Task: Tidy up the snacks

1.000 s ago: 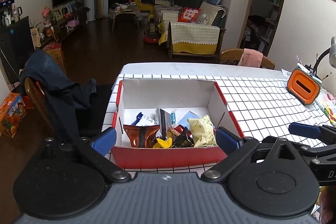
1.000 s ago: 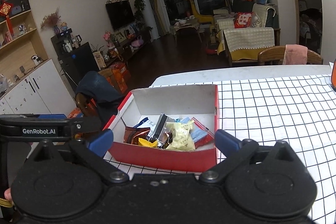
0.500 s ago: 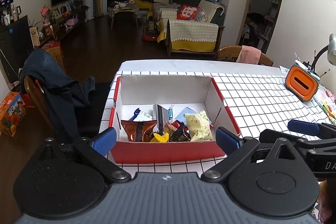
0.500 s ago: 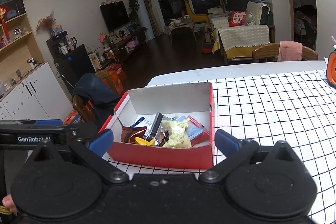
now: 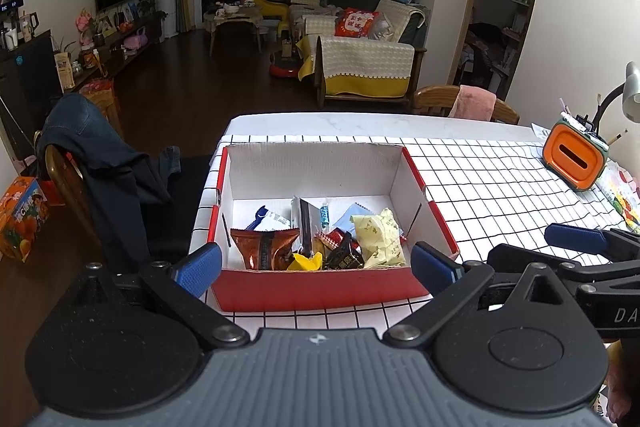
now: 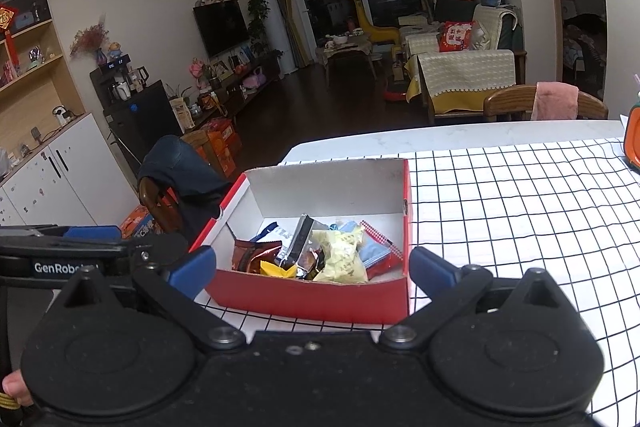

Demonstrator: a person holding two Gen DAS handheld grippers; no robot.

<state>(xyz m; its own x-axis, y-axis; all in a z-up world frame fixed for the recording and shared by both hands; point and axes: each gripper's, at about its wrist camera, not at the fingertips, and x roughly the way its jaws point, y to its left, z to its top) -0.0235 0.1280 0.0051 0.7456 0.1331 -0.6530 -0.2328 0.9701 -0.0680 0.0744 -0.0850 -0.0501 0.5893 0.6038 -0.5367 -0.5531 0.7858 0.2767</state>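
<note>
- My left gripper point(image 5: 316, 269): fingers spread wide, nothing held, hovering just short of the red box point(image 5: 320, 293).
- My right gripper point(image 6: 312, 273): likewise released and empty, same box dead ahead between its fingers.
- Snacks piled at the box's near end: brown packet point(image 5: 264, 247) toward my left finger, pale yellow packet point(image 5: 380, 237) toward my right, yellow candy point(image 5: 307, 261) between.
- Box sits on the bench point(image 5: 500, 195), grid cloth.
- Orange case point(image 5: 574, 161) far right, well apart.
</note>
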